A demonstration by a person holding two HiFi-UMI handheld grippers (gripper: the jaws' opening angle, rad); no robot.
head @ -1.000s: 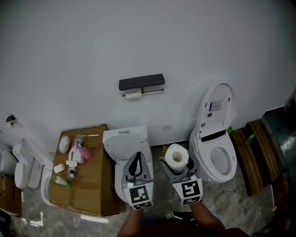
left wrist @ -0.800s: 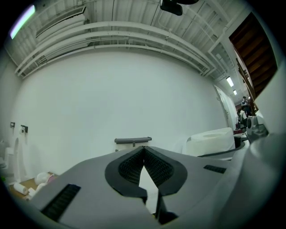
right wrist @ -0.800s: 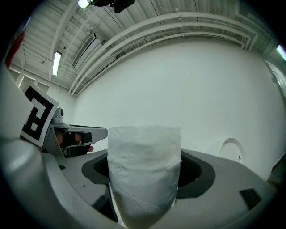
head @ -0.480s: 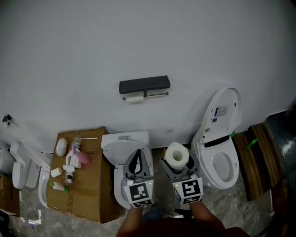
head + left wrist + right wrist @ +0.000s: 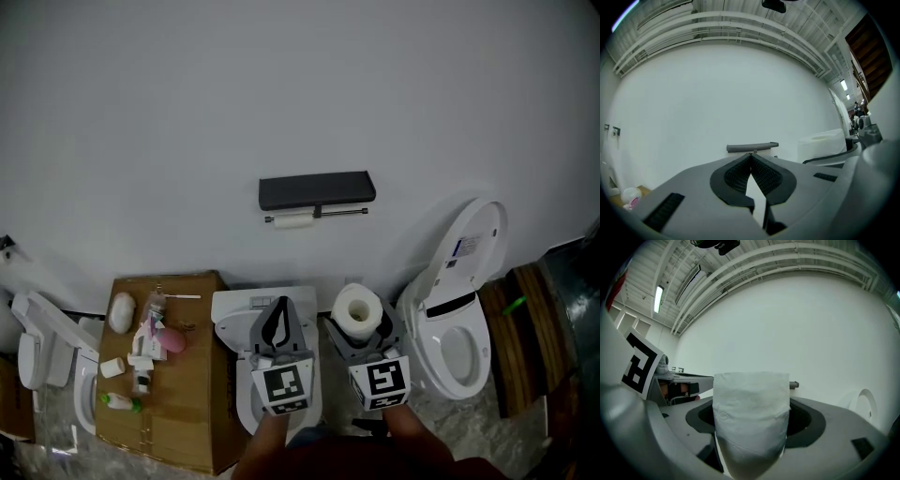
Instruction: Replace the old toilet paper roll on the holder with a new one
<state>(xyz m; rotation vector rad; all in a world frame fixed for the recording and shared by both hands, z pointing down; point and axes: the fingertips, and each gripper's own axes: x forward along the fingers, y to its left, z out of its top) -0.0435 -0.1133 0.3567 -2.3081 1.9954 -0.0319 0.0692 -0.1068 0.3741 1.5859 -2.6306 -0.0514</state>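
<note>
No brand name can be read anywhere. The only print near you is the black-and-white square marker on each gripper's cube. The sticker inside the raised lid of the white toilet (image 5: 466, 247) on your right is too small to make out.

You hold both grippers level and side by side, pointing at the white wall. Your left gripper (image 5: 277, 307) has its ribbed pads pressed together with nothing between them. Your right gripper (image 5: 358, 317) stands wide, clamped on the full white toilet paper roll (image 5: 357, 309), which stands upright with its core hole facing up.

The black wall-mounted holder with a metal bar (image 5: 317, 190) is ahead of you and higher up, well apart from both grippers. The thin old white roll (image 5: 294, 222) hangs at the bar's left end.

Your hands are mostly hidden under the marker cubes. In the right gripper view the new roll covers the holder except for one bar end (image 5: 794, 385). In the left gripper view the jaw tips hide the old roll.
</note>
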